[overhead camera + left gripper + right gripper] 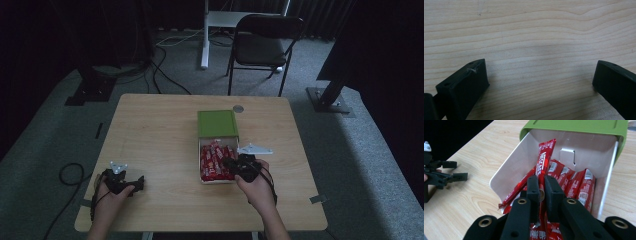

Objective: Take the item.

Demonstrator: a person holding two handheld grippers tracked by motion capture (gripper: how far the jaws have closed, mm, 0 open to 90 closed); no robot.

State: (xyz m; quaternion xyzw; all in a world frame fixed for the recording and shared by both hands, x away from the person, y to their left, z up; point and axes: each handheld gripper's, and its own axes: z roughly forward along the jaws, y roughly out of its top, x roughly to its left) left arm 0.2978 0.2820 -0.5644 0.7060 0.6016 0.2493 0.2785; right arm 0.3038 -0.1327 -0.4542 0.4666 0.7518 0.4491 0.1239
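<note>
My right tongs (542, 185) are closed on 1 red foil coffee stick sachet (546, 153), which stands up out of the white cardboard box with the green flip lid (506, 167). The box sits on the light wooden desk (150, 130), a little right of the middle, and in the high view the right tongs (231, 163) are over its open front part. The other red sachets (576, 186) lie in the box, close together, some touching the one I hold.

I judge the sachet as very light and soft. It is a thin foil tube with powder inside, so it bends easily and the smooth foil can slip between the pads. The grip is across the narrow body, below the middle, so the upper part is free and leans a little. A hold nearer to the middle would keep it more straight, I think. Hard squeezing could burst the seam.

On the sachet I read "NESCAFE" in white letters along its length. Lower, near the pads, there are white characters that I cannot read.

My left tongs (539, 82) are open, with nothing between them, resting low over the bare desk at the near left side.
</note>
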